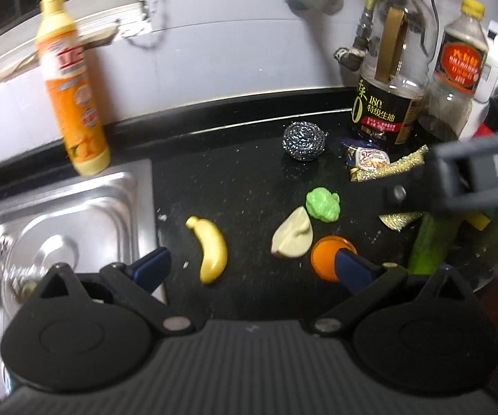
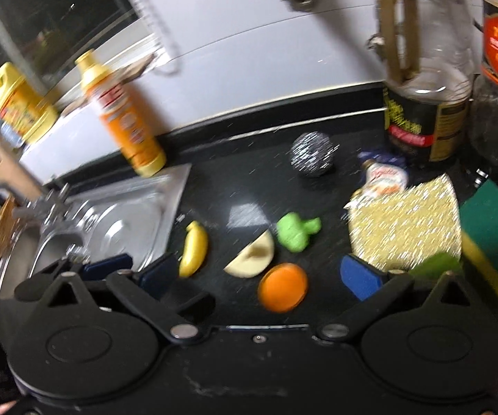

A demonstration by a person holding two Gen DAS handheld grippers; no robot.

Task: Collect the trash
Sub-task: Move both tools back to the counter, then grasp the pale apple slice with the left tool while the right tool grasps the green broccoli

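Note:
On the black counter lie a yellow banana, a cream wedge, a green lump and an orange disc. A crumpled candy wrapper rests by the bottles. My left gripper hovers open above the banana and the wedge, its right fingertip over the orange disc. My right gripper is open too, above the wedge and the orange disc. It holds nothing. The banana, the green lump and the wrapper lie further out.
A steel sink is at the left, with an orange detergent bottle behind it. A steel wool ball, two sauce bottles, a gold glitter cloth and a green and yellow sponge crowd the right. A white wall stands behind.

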